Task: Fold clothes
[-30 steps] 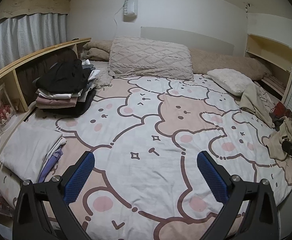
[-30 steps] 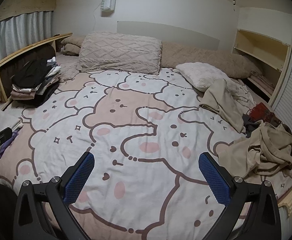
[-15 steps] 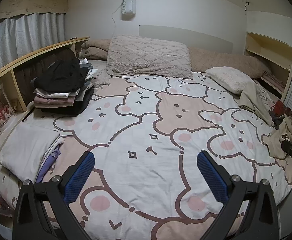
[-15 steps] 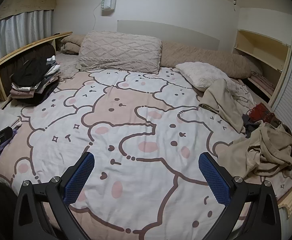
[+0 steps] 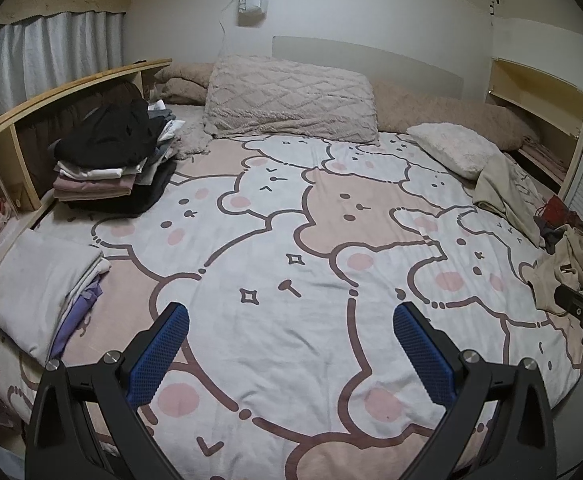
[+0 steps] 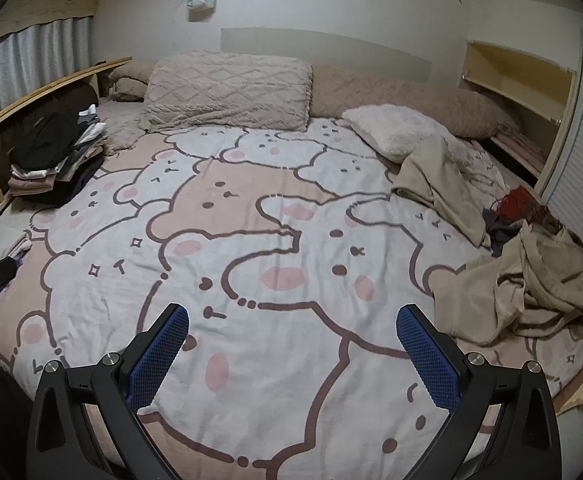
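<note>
Over the bed: both of your grippers hang above the bear-print bedspread (image 5: 291, 240), touching no cloth.
Left gripper (image 5: 291, 324): your blue pads (image 5: 159, 356) stand wide apart with nothing between them.
Right gripper (image 6: 291, 324): spread just as wide, empty; its black body also shows at the right edge of the left wrist view.
Unfolded clothes: a crumpled beige garment (image 6: 531, 284) lies at the bed's right edge, just right of your right gripper; a second beige garment (image 6: 439, 184) is draped farther back, touching the small fluffy pillow (image 6: 395, 128).
Between those two: a small tangle of red and dark items (image 6: 515, 208), too jumbled to name.
Folded stack: a pile topped by a black garment (image 5: 107, 136) sits at the far left against the wooden side shelf (image 5: 51, 96).
Nearer left: a flat folded white piece (image 5: 39, 284) with lilac cloth under it, just left of your left gripper.
Head of bed: a large quilted pillow (image 5: 291, 100) and a long beige bolster (image 5: 451, 116) against the wall.
Middle of bed: bare bedspread in front of both of your grippers.
</note>
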Motion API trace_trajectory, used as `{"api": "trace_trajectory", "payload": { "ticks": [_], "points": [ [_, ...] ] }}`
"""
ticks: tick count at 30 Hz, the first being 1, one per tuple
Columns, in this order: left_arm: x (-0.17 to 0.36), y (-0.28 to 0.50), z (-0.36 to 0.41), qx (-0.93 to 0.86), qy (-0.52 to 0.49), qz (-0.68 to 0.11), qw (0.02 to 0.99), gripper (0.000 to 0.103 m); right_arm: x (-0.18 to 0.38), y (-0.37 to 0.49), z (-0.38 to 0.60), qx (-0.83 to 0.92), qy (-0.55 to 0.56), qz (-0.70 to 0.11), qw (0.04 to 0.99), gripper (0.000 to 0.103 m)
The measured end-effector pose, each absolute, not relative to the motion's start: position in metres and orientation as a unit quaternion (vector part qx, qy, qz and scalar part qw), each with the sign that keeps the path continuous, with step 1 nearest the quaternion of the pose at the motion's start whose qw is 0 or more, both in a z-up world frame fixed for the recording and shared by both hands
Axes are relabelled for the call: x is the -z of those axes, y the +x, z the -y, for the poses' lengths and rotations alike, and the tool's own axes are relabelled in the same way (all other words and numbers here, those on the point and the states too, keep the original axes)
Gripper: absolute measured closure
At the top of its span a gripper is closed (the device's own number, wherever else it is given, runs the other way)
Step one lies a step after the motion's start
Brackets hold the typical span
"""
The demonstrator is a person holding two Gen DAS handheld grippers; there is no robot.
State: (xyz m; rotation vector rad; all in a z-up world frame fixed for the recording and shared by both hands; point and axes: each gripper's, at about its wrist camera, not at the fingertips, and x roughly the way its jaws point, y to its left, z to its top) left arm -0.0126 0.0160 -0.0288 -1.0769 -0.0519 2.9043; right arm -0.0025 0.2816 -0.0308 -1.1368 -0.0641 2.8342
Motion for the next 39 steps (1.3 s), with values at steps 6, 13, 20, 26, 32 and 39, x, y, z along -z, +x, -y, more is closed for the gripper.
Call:
{"api": "trace_trajectory", "payload": {
  "ticks": [6,13,20,26,32,39],
  "points": [
    [0.032,-0.017,-0.022,-0.936,-0.350,0.025,0.030,0.000,0.051,-0.007,-0.302,-0.917,-0.393,0.012,0.064,0.000],
    [0.032,-0.023,-0.038,-0.932,-0.357,0.022,0.055,0.000,0.071,-0.008,-0.341,-0.905,-0.408,-0.005,0.116,0.000],
    [0.042,-0.033,-0.056,-0.920,-0.385,0.004,0.071,0.000,0.092,0.000,-0.389,-0.895,-0.406,-0.011,0.184,0.000],
    [0.047,-0.034,-0.067,-0.915,-0.394,0.000,0.083,0.000,0.102,-0.004,-0.441,-0.895,-0.373,0.029,0.244,0.000],
    [0.049,-0.035,-0.072,-0.913,-0.399,-0.001,0.082,0.000,0.113,-0.033,-0.498,-0.876,-0.370,0.058,0.305,0.001],
    [0.052,-0.034,-0.076,-0.911,-0.405,-0.010,0.080,0.000,0.149,-0.038,-0.562,-0.845,-0.396,-0.098,0.347,0.018]
  ]
}}
